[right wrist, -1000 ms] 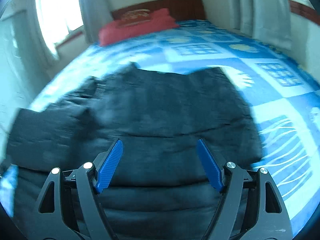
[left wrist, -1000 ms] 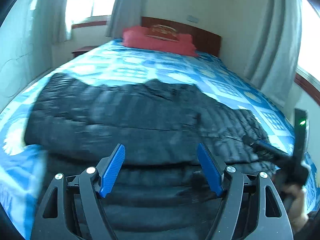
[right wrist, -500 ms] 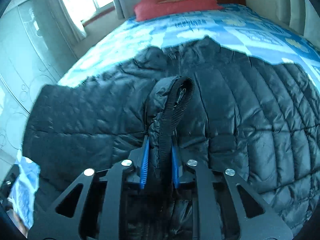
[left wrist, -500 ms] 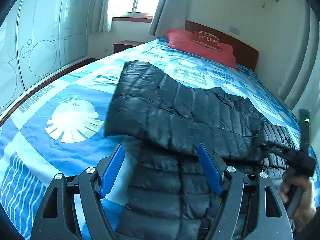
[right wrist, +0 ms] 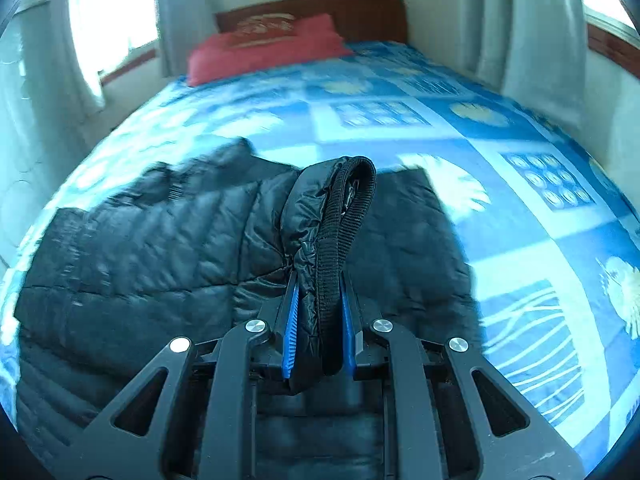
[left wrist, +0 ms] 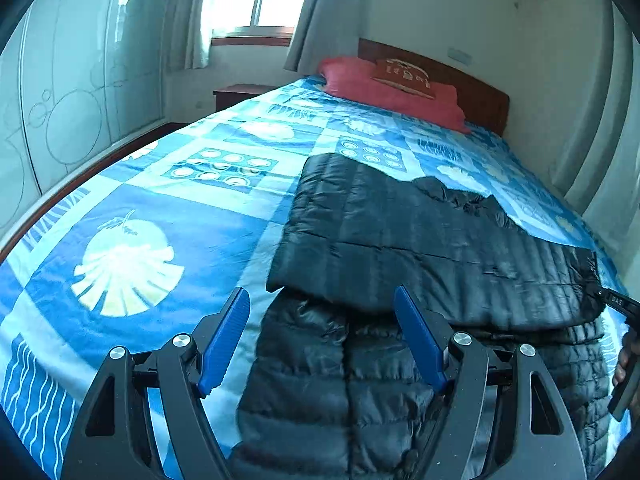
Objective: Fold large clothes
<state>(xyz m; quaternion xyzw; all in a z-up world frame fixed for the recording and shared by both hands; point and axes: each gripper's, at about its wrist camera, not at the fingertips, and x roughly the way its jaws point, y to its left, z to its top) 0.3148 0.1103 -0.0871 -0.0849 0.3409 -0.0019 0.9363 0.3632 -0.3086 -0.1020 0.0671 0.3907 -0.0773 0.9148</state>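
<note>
A black quilted puffer jacket point(left wrist: 400, 240) lies on the blue patterned bed point(left wrist: 160, 208), one sleeve folded across its body. My left gripper point(left wrist: 320, 336) hovers open over the jacket's near left part, nothing between its blue pads point(left wrist: 224, 336). In the right wrist view the jacket point(right wrist: 152, 248) spreads to the left, and my right gripper point(right wrist: 318, 332) is shut on a sleeve cuff point(right wrist: 340, 216) with a black ribbed band that stands up above the jaws. The right gripper point(left wrist: 616, 304) shows at the left view's right edge, held by a hand point(left wrist: 626, 364).
Red pillows point(left wrist: 392, 88) and a wooden headboard point(left wrist: 472, 92) are at the far end. A nightstand point(left wrist: 240, 94), window and curtains stand at the back left; a wardrobe wall point(left wrist: 60, 112) runs along the left. Curtains point(right wrist: 536, 24) hang on the right. Bare bedspread point(right wrist: 520, 220) lies right of the jacket.
The right gripper went from open to shut on the cuff, then carried it rightward over the jacket. The left gripper stayed open and shifted left, bringing more bedspread into view.
</note>
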